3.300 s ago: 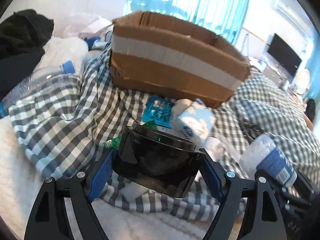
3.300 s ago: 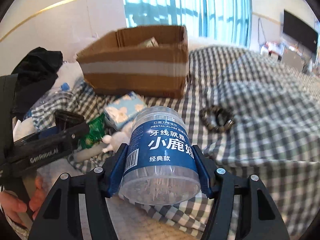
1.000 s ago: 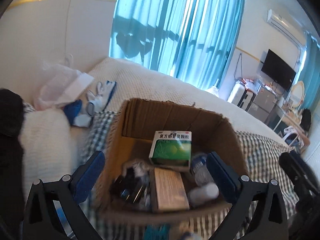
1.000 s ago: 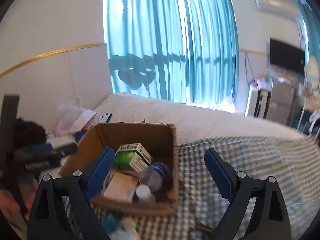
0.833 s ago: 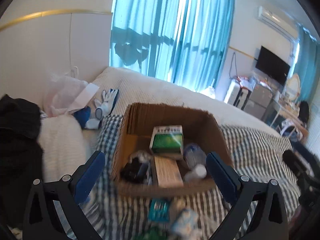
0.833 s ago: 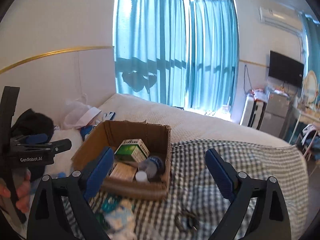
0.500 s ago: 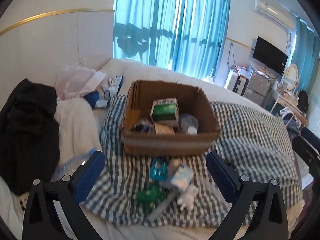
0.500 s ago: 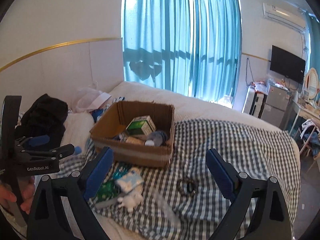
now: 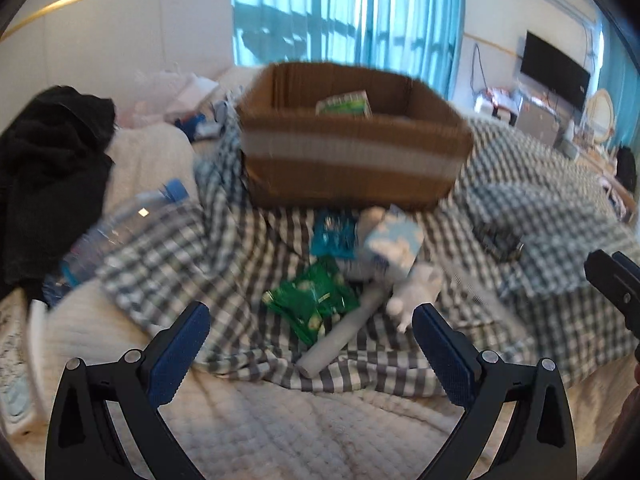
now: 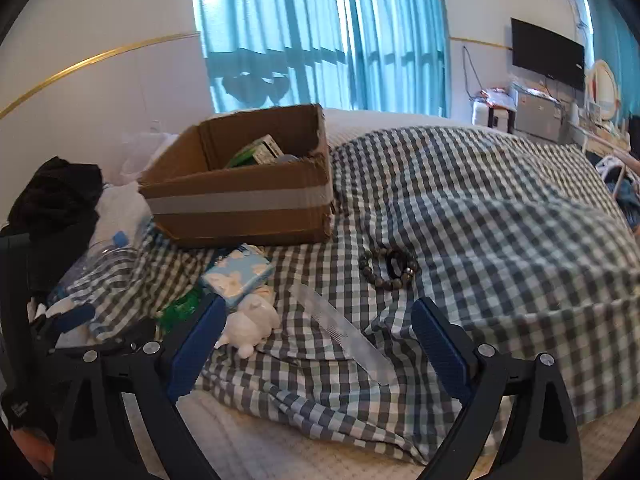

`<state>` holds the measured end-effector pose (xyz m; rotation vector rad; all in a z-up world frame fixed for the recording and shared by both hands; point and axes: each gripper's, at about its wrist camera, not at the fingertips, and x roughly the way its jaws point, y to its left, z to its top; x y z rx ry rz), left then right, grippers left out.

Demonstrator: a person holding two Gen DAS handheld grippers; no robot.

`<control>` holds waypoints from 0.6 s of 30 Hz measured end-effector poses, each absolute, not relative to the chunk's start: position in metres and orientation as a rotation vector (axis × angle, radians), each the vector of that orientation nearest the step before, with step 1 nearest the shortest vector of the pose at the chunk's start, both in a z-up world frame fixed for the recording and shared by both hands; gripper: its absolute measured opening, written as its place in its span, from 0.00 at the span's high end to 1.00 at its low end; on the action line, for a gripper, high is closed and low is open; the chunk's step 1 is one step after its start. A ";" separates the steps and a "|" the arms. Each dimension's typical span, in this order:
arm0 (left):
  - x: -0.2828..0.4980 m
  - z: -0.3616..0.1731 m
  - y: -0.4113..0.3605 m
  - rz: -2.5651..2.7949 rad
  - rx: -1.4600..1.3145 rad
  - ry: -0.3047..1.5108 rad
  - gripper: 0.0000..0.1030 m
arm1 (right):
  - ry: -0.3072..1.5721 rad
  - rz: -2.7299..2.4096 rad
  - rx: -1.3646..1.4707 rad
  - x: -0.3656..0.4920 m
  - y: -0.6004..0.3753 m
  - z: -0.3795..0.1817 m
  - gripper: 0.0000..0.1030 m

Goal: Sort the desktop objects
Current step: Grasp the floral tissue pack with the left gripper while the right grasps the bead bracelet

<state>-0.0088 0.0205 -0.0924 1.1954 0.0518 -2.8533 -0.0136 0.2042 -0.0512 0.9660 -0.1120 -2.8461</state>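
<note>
I hold both grippers empty above the bed, jaws wide on each. Next step, I think: pick 1 more thing & drop it in the box (image 9: 352, 156).

L to R in the left view: a water bottle (image 9: 120, 232) lies far left, not near the jaws. The green bag (image 9: 312, 300) & gray tube (image 9: 340, 340) sit just ahead of my left gripper (image 9: 308, 356), between the jaws' line. Best go low, straight, & close on the tube's middle so it won't roll.

My right gripper (image 10: 316, 344) has the clear comb (image 10: 340, 332) right between its jaws, white toy (image 10: 252, 324) by the left jaw, bead bracelet (image 10: 388, 268) a bit ahead. The comb is flat, so I'd pinch its edges.
</note>
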 end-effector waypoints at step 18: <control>-0.115 -0.156 0.078 -2.989 1.265 -0.034 0.00 | -0.140 -2.965 1.145 -0.120 0.252 -0.120 0.43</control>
